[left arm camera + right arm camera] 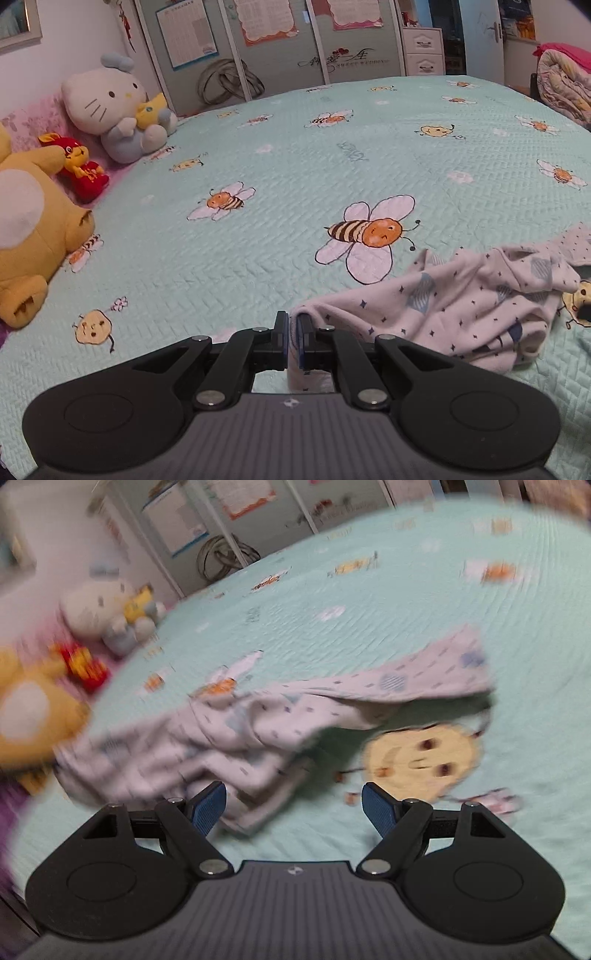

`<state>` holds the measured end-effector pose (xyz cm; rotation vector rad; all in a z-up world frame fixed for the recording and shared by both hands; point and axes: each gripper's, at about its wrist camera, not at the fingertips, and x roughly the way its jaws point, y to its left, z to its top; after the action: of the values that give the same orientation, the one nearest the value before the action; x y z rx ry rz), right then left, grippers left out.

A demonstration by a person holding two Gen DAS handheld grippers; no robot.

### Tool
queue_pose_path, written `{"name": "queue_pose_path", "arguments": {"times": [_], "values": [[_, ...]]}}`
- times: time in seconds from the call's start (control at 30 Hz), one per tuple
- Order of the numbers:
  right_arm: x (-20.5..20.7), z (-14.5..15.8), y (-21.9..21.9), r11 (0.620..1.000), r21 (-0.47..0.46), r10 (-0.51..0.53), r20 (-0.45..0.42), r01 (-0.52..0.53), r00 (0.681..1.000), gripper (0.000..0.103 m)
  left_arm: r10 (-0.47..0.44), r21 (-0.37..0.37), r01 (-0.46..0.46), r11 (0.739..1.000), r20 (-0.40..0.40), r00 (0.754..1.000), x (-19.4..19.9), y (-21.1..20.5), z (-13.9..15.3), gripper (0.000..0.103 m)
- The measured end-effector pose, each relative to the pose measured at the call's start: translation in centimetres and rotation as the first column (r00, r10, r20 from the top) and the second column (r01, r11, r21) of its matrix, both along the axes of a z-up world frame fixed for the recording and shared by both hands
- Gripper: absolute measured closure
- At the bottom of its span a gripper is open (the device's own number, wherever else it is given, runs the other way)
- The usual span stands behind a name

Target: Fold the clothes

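Note:
A crumpled white garment (465, 310) with small dark stars and blue patches lies on the mint bee-print bedspread (258, 258). My left gripper (292, 325) is shut on an edge of that garment, and the cloth trails off to the right from its blue pads. In the blurred right wrist view the same garment (258, 723) is bunched ahead, one flap lifted off the bed toward the right. My right gripper (293, 805) stands open just in front of it, its left fingertip (210, 805) close to a hanging fold, nothing between the pads.
Plush toys line the left side: a yellow bear (33, 236), a small red toy (81, 170) and a white cat plush (110, 107). Wardrobe doors (277, 48) stand beyond the far edge of the bed. A rolled quilt (565, 85) sits at far right.

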<state>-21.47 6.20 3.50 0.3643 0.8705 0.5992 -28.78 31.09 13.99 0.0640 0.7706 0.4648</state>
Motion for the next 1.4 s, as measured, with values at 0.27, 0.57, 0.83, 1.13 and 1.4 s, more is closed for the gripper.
{"name": "queue_pose_path", "arguments": {"times": [0.27, 0.57, 0.83, 1.13, 1.4], "values": [[3.9, -1.2, 3.1, 0.996, 0.077, -0.051, -0.036, 0.054, 0.998, 0.045, -0.015, 0.009, 0.015, 1.0, 0.017, 1.0, 0.3, 0.3, 0.5, 0.098], [3.0, 6.3, 3.8, 0.997, -0.052, -0.036, 0.303, 0.054, 0.952, 0.091, -0.059, 0.022, 0.057, 0.998, 0.109, 0.992, -0.2, -0.2, 4.1, 0.098], [0.8, 17.9, -0.8, 0.989, -0.005, -0.115, 0.603, 0.147, 0.789, 0.091, -0.171, -0.014, 0.182, 0.983, 0.281, 0.944, -2.7, -2.8, 10.0, 0.098], [1.4, 24.5, -3.6, 0.99, 0.051, -0.134, 0.678, 0.135, 0.723, 0.091, -0.201, -0.012, 0.221, 0.975, 0.371, 0.907, -4.0, -3.6, 12.8, 0.098], [2.4, 25.0, -0.5, 0.998, 0.037, -0.067, 0.66, 0.057, 0.748, 0.091, -0.124, 0.004, 0.137, 0.991, 0.442, 0.888, -6.5, -0.6, 15.3, 0.098]]}}
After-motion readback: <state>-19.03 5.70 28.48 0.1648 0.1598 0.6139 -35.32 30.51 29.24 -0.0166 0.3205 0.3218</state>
